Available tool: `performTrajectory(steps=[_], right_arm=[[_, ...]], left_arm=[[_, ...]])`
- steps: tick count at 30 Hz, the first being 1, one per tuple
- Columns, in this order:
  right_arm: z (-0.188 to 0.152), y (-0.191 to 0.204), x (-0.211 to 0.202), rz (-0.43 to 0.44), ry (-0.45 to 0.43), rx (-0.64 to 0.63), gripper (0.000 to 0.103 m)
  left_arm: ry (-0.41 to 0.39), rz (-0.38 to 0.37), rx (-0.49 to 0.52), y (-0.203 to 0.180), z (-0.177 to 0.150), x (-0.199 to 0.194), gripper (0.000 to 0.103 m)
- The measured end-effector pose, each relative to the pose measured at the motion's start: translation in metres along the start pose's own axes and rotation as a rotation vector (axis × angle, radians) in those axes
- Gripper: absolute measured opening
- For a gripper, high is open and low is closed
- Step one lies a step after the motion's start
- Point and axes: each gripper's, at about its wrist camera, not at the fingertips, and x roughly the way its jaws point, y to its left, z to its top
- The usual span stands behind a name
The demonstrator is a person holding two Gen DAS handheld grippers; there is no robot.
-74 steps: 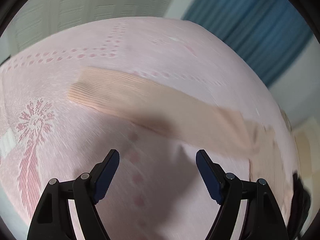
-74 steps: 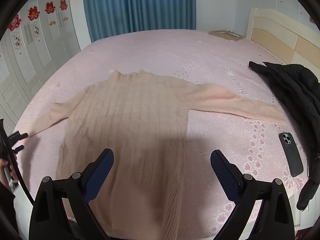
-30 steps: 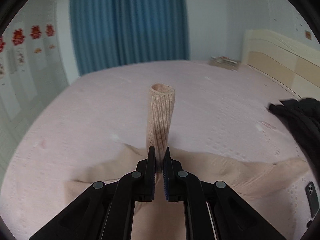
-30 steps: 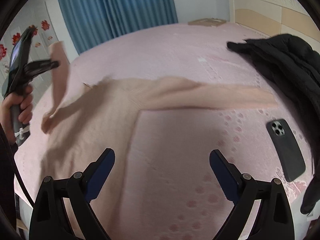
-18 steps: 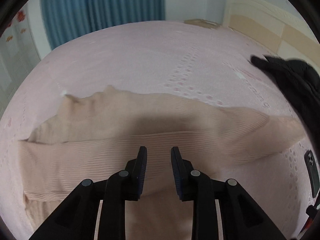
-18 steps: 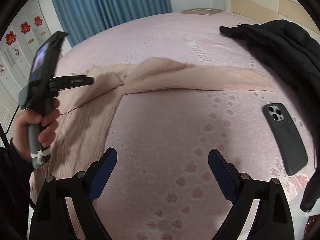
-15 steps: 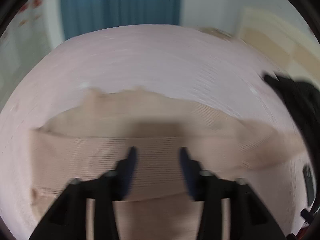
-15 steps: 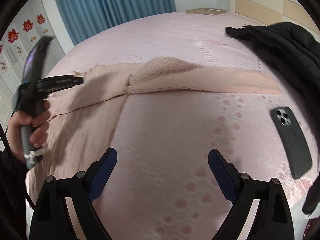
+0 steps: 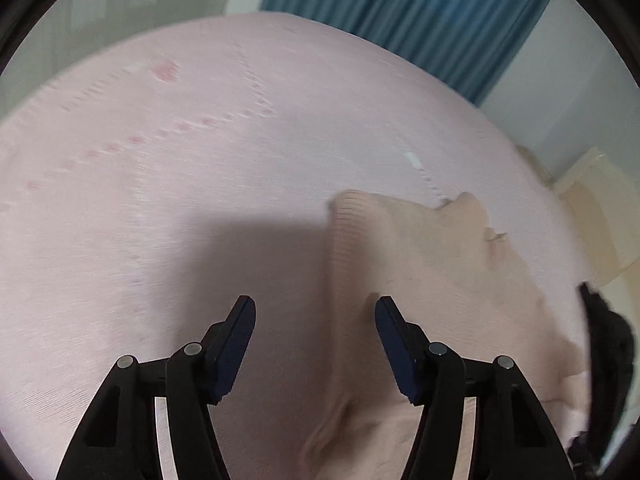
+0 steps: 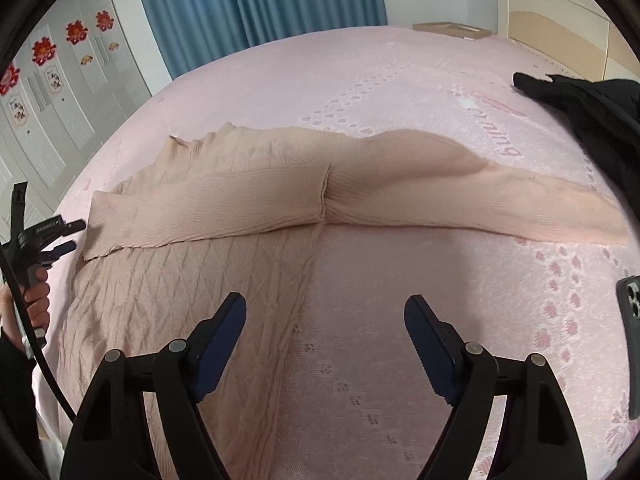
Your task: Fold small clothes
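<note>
Peach knit fills the near side of the pink bed [image 10: 400,80]: the sweater [image 10: 192,280] lies flat, one sleeve [image 10: 208,208] folded across its chest. Above its right edge the right tool [image 10: 325,316] is closing on nothing. At the sweater's left side, the left tool [image 9: 315,312] hangs released and empty. Farther off lie a phone [image 10: 632,336] and black jacket [image 10: 592,112].

The phone [image 10: 631,344] is chopped off by the right edge, only its camera end showing. The left wrist view is smeary, so the bedspread [image 9: 200,160] pattern is just streaks.
</note>
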Motion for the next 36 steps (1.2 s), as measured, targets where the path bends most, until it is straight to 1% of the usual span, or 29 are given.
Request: performTrajectory(steps=[1,2,3,4,7,8,9,10,11,12,13,14,15,16,17,18,20,22,24,26,28,30,32,33,36], right_arm=[[-0.002,0.000,0.002,0.000,0.005,0.005,0.081],[-0.003,-0.001,0.003,-0.002,0.012,0.010,0.081],[-0.005,-0.003,0.004,-0.009,0.018,0.015,0.081],[-0.007,-0.005,0.004,-0.017,0.024,0.021,0.081],[-0.013,-0.012,0.002,-0.049,0.039,0.032,0.081],[-0.014,-0.015,0.000,-0.057,0.041,0.034,0.081],[-0.016,-0.018,-0.003,-0.065,0.041,0.035,0.081],[-0.017,-0.020,-0.004,-0.071,0.040,0.036,0.081],[-0.017,-0.023,-0.006,-0.080,0.039,0.042,0.081],[-0.018,-0.026,-0.007,-0.084,0.037,0.049,0.081],[-0.018,-0.031,-0.009,-0.088,0.033,0.060,0.081],[-0.018,-0.036,-0.010,-0.098,0.030,0.067,0.081],[-0.018,-0.041,-0.013,-0.110,0.025,0.074,0.081],[-0.017,-0.048,-0.015,-0.124,0.015,0.085,0.081],[-0.015,-0.057,-0.018,-0.137,0.000,0.100,0.081],[-0.013,-0.068,-0.021,-0.154,-0.013,0.117,0.081],[-0.009,-0.091,-0.024,-0.187,-0.027,0.150,0.081],[-0.004,-0.116,-0.023,-0.209,-0.036,0.186,0.081],[0.003,-0.142,-0.021,-0.215,-0.043,0.222,0.081],[0.009,-0.165,-0.017,-0.215,-0.050,0.259,0.080],[0.015,-0.182,-0.012,-0.201,-0.057,0.295,0.074],[0.019,-0.199,-0.003,-0.174,-0.043,0.343,0.060],[0.025,-0.214,0.010,-0.125,-0.013,0.390,0.052],[0.028,-0.219,0.013,-0.120,-0.002,0.400,0.050],[0.037,-0.224,0.019,-0.117,-0.008,0.393,0.049]], left_arm=[[0.016,-0.033,0.005,-0.003,0.002,0.006,0.056],[0.031,-0.058,0.016,-0.008,0.004,0.016,0.049],[0.047,-0.072,0.021,-0.012,0.004,0.025,0.025],[0.047,-0.069,0.022,-0.014,0.005,0.029,0.016],[-0.071,-0.094,-0.006,-0.006,0.011,0.021,0.014],[-0.088,-0.086,-0.006,-0.006,0.011,0.018,0.014],[-0.079,-0.066,0.004,-0.007,0.011,0.021,0.014],[-0.053,-0.029,0.025,-0.010,0.009,0.027,0.014],[-0.033,0.013,0.054,-0.013,0.007,0.034,0.017],[-0.035,0.044,0.083,-0.018,0.006,0.036,0.026],[-0.067,0.084,0.115,-0.022,0.003,0.025,0.032],[-0.080,0.106,0.127,-0.027,0.002,0.019,0.034],[-0.095,0.112,0.138,-0.033,0.000,0.012,0.041],[-0.102,0.096,0.148,-0.035,-0.002,0.004,0.049],[-0.105,0.074,0.175,-0.043,-0.006,-0.002,0.052],[-0.098,0.073,0.205,-0.052,-0.012,-0.006,0.054],[-0.081,0.068,0.272,-0.064,-0.026,-0.008,0.054],[-0.066,0.080,0.335,-0.075,-0.047,-0.009,0.055],[-0.066,0.122,0.392,-0.083,-0.071,-0.002,0.060],[-0.092,0.165,0.428,-0.090,-0.078,-0.002,0.062],[-0.099,0.192,0.433,-0.096,-0.079,-0.004,0.065],[-0.102,0.232,0.454,-0.100,-0.081,0.002,0.067],[-0.111,0.266,0.480,-0.106,-0.084,0.003,0.067],[-0.110,0.269,0.480,-0.106,-0.084,0.003,0.068],[-0.105,0.260,0.462,-0.101,-0.081,0.006,0.070]])
